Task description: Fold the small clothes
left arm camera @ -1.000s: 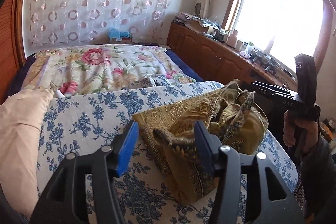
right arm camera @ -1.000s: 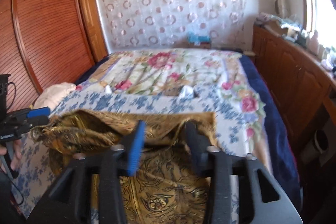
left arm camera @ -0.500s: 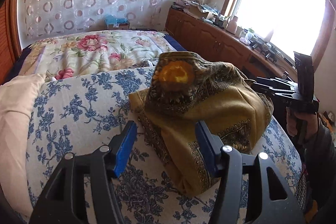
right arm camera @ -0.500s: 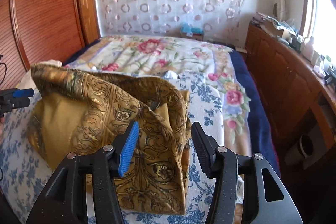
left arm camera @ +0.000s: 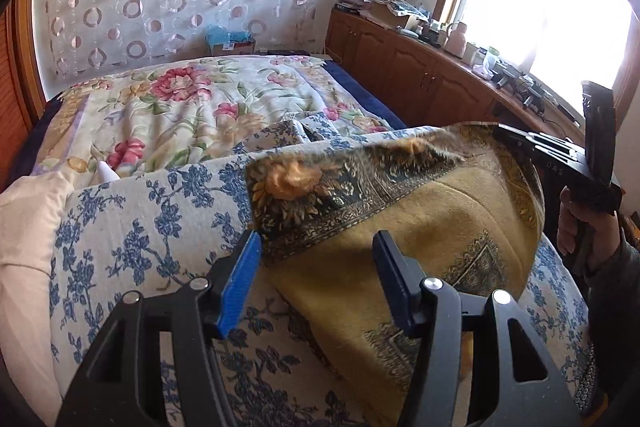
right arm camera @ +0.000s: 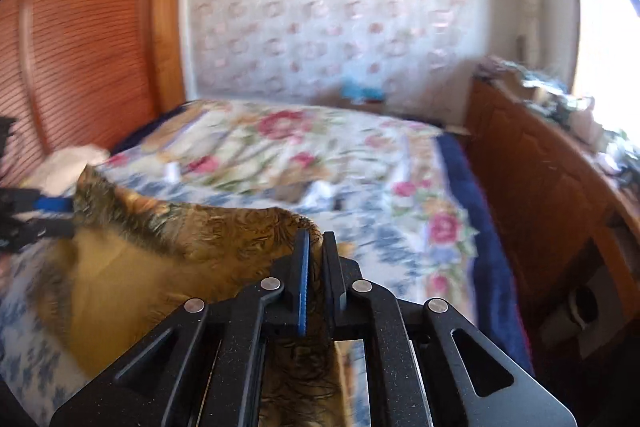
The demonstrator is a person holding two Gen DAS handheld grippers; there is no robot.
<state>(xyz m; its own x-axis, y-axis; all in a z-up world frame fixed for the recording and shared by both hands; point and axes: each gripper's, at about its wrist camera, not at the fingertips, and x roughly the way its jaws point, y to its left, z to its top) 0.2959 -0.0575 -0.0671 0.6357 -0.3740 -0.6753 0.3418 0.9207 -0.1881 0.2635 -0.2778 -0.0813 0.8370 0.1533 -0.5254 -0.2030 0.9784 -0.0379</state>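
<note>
- Cloth (left arm camera: 432,211), a mustard-gold piece with a dark ornate border, lay on the bed (left arm camera: 132,223) near its foot, on a cover printed with blue flowers.
- Folding looked partly done: one flap was doubled over the plain gold middle, yet its edge was raised off the bed, so the fold was not yet laid flat.
- Right hand-held gripper (right arm camera: 316,267) had its jaws pressed together on a corner of the cloth, with fabric trailing down between them and the edge held up.
- Left hand-held gripper (left arm camera: 316,271) stood with its jaws spread, the near edge of the cloth between them; from the right wrist view it seemed to be at the far corner, though blur hid whether its pads touched.
- What seemed left: lay the flap down, smooth it, and probably fold again to a smaller packet.
- Fabric looked thin and limp, with a woven, slightly shiny pattern; it sagged between the two held points and bulged in the middle.
- Farther up the bed lay a quilt (left arm camera: 188,107) with pink flowers.
</note>
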